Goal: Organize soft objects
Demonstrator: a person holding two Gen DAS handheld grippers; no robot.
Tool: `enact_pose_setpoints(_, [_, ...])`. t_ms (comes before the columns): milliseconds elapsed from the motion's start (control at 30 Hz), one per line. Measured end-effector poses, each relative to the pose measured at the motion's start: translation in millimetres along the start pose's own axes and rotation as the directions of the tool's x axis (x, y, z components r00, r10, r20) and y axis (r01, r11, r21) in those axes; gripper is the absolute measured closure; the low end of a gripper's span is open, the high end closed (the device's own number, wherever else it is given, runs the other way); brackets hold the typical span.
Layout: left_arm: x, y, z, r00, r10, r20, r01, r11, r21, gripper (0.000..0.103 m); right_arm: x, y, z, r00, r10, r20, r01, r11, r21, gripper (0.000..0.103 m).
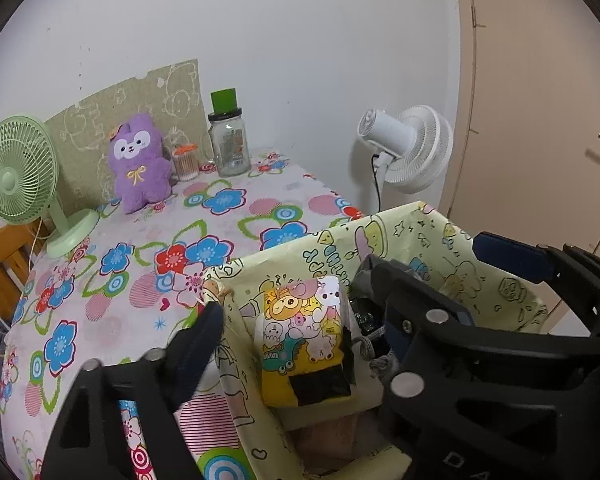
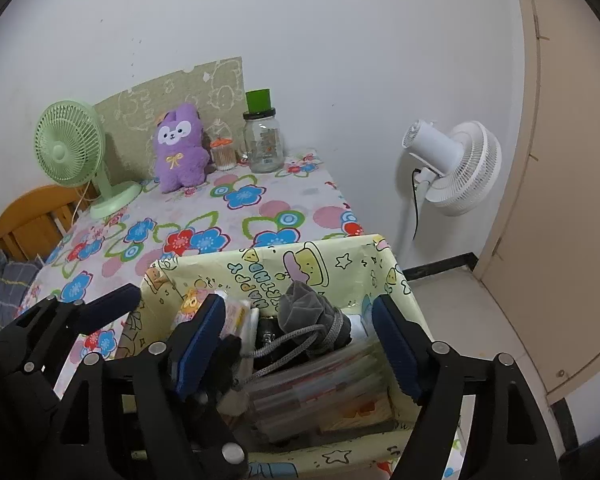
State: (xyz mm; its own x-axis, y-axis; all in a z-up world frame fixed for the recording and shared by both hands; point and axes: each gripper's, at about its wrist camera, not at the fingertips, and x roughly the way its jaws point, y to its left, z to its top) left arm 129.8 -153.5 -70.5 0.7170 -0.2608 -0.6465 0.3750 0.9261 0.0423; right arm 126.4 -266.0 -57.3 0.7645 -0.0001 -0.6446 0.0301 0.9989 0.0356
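Note:
A yellow cartoon-print box stands at the table's near right edge. Inside it are a yellow cartoon packet, a grey drawstring pouch and a clear pencil case. My left gripper is open, one finger outside the box's left wall and the other inside; the right gripper's fingers show at the box's right. My right gripper is open over the box, straddling the pouch. A purple plush rabbit sits at the back of the table.
Floral tablecloth covers the table. At the back stand a green desk fan, a small jar of cotton swabs and a glass jar with a green cap. A white floor fan and a door are to the right.

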Motion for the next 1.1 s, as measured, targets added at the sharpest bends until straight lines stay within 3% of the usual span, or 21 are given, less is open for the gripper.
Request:
enact_pose_setpoints(633, [-60.0,37.3,-12.5,0.995,0.066,0.069,-0.063,0.997,-0.047,0.002,-50.5,46.5,-1.2,0.996,0.024,0.089,-0.021,0.999,-0.032,0.004])
enact_pose_setpoints(1100, [-120.4,91.2,-35.9,0.973,0.184,0.139,-0.164,0.976,-0.143,0.0,-85.4,94.6,-5.2,0.987,0.073,0.142,-0.063,0.995,-0.076,0.001])
